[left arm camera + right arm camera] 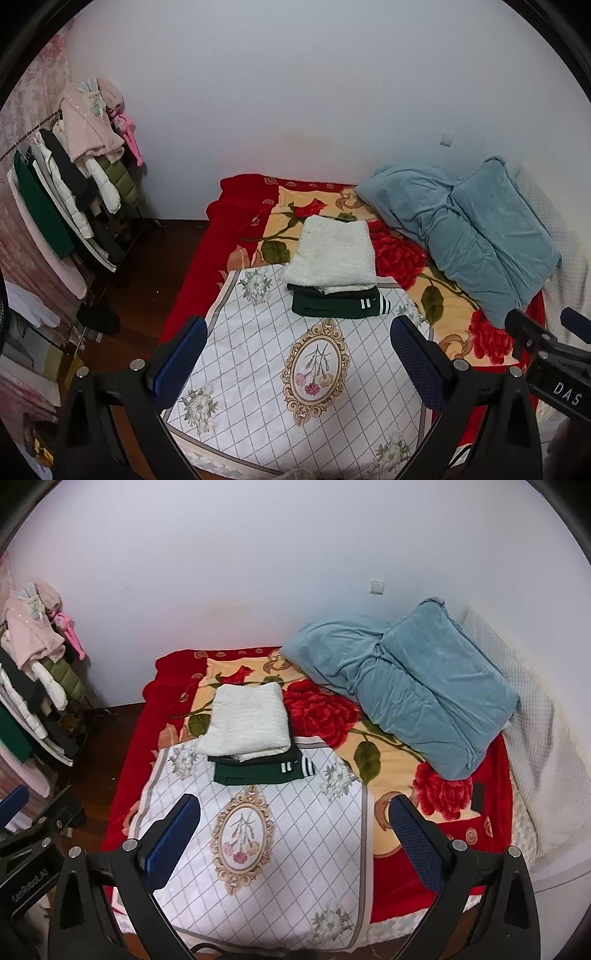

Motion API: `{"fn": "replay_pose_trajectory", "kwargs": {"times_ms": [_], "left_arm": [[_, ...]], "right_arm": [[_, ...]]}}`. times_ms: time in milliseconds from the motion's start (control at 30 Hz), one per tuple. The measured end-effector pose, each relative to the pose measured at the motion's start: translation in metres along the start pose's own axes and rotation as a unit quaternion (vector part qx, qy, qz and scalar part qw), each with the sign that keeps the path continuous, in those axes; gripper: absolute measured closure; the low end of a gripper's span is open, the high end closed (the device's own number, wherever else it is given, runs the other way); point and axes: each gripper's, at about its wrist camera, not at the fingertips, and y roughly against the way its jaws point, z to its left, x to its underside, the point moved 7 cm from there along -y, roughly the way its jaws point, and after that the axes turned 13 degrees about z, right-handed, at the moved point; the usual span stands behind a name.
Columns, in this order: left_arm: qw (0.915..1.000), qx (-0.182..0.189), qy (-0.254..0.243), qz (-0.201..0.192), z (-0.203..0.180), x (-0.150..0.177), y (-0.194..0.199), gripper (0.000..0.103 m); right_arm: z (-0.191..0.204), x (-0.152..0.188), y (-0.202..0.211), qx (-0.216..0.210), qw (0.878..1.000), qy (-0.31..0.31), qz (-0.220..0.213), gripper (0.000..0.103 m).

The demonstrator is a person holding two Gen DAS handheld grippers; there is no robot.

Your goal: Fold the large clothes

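both claws hang above the bed here, neither one touching any cloth. the left claw (297,354) has its blue-padded fingers (177,363) spread wide with nothing between them but air, and the right claw (295,834) is spread just as wide and just as empty. the right claw also shows at the right edge of the left wrist view (546,343), so the two sit side by side.

below them lies the white sheet (258,369) with its grid of diamonds and an oval flower medallion in the middle, spread flat over the near part of the red rose blanket (399,254). at the sheet's far edge sits the stack of folded clothes: a white fluffy garment (332,254) on top, a dark green garment (336,304) with white stripes under it, its near edge sticking out toward the claws. something black peeks out between the two, too little of it to name.

to the right of the stack, a blue quilt (465,232) is bundled against the wall, resting on the blanket. off to the left of the bed, a clothes rack (70,177) stands loaded with coats
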Motion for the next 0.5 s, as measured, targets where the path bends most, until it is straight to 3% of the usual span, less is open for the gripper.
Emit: {"fn": "replay_pose_trajectory", "kwargs": {"times_ms": [500], "left_arm": [[1.0000, -0.002, 0.003, 0.003, -0.003, 0.013, 0.017, 0.002]], "right_arm": [[-0.001, 0.012, 0.033, 0.004, 1.000, 0.014, -0.006, 0.000]]}}
